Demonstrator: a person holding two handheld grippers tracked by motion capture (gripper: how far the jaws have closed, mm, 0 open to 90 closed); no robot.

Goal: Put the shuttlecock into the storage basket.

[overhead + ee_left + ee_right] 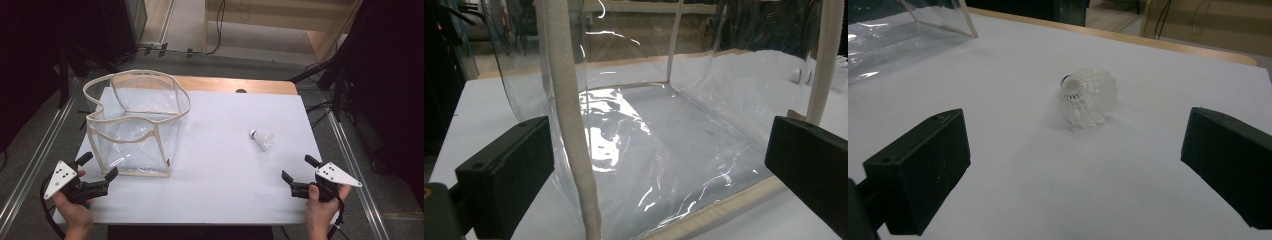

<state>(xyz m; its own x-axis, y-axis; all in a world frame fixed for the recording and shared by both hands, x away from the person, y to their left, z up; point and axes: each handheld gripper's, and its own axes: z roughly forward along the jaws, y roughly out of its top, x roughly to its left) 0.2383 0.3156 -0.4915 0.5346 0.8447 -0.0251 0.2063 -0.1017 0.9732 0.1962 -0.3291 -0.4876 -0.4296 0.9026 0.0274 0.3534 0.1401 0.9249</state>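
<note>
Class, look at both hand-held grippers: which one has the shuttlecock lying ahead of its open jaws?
The right gripper: the white shuttlecock lies on the table ahead of it. The left gripper faces the clear bag instead.

Left tongs (659,165) wide apart, black jaws at 8 and 4 o'clock, gripping nothing. Between them, close ahead: clear plastic bag (664,135) with cream fabric edging, standing open on white counter (469,110). One cream strap (571,130) runs upright just beside the left jaw. Small white shuttlecock (801,75) at 2 o'clock, seen through the bag.
</note>
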